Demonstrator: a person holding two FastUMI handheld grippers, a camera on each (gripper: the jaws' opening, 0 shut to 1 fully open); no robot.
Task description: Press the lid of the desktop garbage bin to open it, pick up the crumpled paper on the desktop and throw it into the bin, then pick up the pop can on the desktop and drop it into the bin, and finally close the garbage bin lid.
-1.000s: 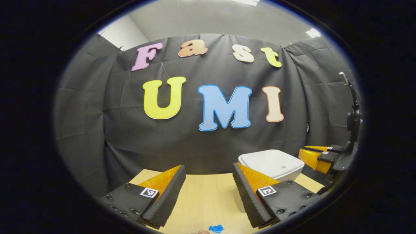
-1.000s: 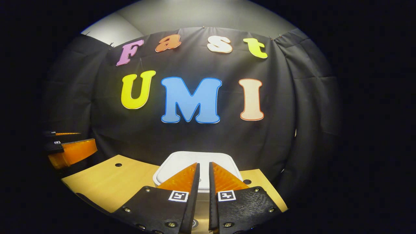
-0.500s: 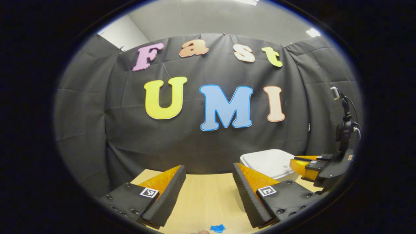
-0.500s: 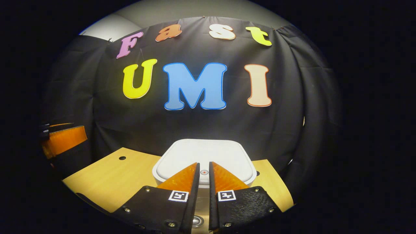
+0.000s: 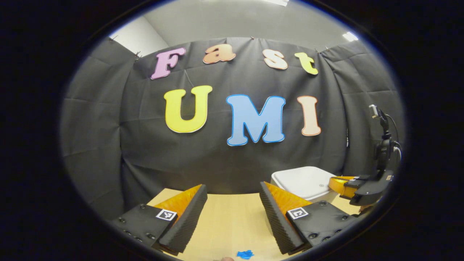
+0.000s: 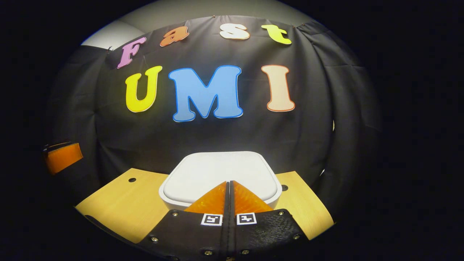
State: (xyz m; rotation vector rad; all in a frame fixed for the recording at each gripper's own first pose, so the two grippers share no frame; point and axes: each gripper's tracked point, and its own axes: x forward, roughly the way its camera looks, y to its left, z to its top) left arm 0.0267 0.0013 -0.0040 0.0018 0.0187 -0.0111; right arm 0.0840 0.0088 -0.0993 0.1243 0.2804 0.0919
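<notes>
The white garbage bin [image 6: 217,174] stands at the back of the wooden table, its lid down. My right gripper [image 6: 228,183] is shut, its tips over the near edge of the lid. In the left gripper view the bin [image 5: 302,181] sits at the right, and the right gripper [image 5: 335,182] reaches over its right edge. My left gripper [image 5: 232,192] hangs open above the table, left of the bin, with nothing between its fingers. In the right gripper view one of the left gripper's fingers [image 6: 63,156] shows at the far left.
The wooden table [image 5: 232,221] runs up to the black cloth wall. A small blue scrap [image 5: 245,254] lies on it near the front edge. Two round holes [image 6: 132,179] mark the table on either side of the bin.
The right gripper has closed fully and come down toward the bin lid. The left gripper has barely moved.
</notes>
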